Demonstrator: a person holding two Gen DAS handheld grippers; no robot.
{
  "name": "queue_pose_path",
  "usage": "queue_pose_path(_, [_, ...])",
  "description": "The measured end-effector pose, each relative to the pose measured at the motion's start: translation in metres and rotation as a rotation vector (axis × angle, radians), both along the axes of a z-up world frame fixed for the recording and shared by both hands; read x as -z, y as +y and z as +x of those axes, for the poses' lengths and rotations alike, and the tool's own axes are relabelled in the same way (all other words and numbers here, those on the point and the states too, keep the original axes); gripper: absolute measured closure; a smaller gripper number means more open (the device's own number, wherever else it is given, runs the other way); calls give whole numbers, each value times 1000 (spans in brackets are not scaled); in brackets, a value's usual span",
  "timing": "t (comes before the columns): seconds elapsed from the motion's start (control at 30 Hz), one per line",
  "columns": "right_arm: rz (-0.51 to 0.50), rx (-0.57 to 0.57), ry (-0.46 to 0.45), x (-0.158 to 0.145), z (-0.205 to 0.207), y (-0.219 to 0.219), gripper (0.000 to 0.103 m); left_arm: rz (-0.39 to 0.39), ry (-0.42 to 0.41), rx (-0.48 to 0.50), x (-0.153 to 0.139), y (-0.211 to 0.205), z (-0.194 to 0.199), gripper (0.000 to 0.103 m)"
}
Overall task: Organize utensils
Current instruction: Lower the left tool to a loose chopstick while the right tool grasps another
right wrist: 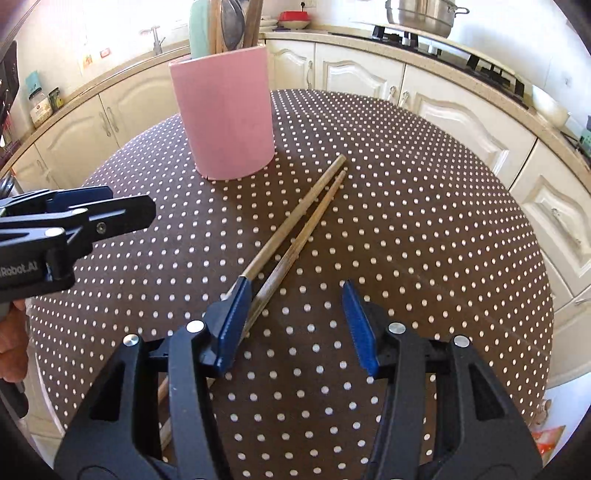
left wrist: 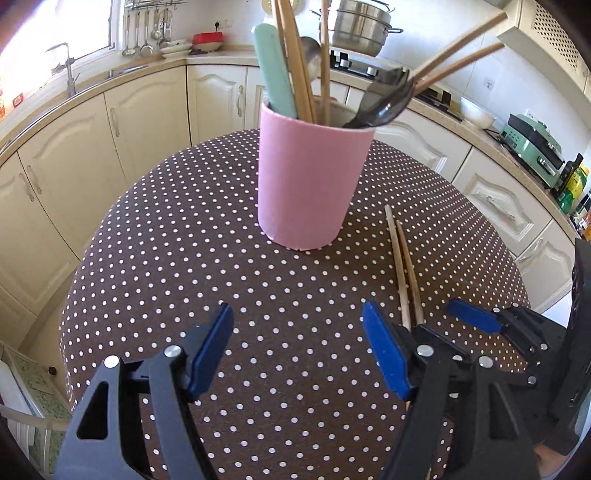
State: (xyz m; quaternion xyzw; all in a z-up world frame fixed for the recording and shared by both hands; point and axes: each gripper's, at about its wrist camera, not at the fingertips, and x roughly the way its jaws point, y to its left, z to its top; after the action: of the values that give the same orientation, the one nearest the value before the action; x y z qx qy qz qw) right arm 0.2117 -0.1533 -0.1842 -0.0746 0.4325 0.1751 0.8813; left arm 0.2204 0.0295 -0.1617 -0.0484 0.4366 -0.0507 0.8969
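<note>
A pink cup (left wrist: 310, 184) (right wrist: 225, 114) stands upright on the brown dotted table (left wrist: 166, 240) (right wrist: 424, 221). It holds a mint-green handle, wooden chopsticks, a black spoon (left wrist: 384, 103) and a metal ladle. Two loose chopsticks (left wrist: 400, 266) (right wrist: 295, 229) lie side by side on the cloth beside the cup. My right gripper (right wrist: 295, 314) is open low over their near ends. Both sticks run by and under its left pad, and nothing is pressed. My left gripper (left wrist: 299, 332) (right wrist: 92, 210) is open and empty, just left of the sticks. One right finger (left wrist: 476, 317) shows beside it.
Cream cabinets (left wrist: 147, 122) ring the round table, whose edge falls away on all sides. On the counter are a sink tap (left wrist: 68, 70), a steel pot (left wrist: 358, 26) on the hob and a green appliance (left wrist: 532, 144). A hand (right wrist: 11, 350) shows at the left edge.
</note>
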Motion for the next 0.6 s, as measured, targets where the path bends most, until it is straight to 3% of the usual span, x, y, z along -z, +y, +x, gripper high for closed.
queue_pose_path(0.2, [-38,-12,18,1,3,3,52,4,31,17,6,-10,5,32])
queue_pose_path(0.43, [-27,-2,78,-5,11,-24,53,22,75,102,12,-41,16,32])
queue_pose_path(0.6, [-5,31,101,-7,12,-47,53,109,72,171,15,-80,33,32])
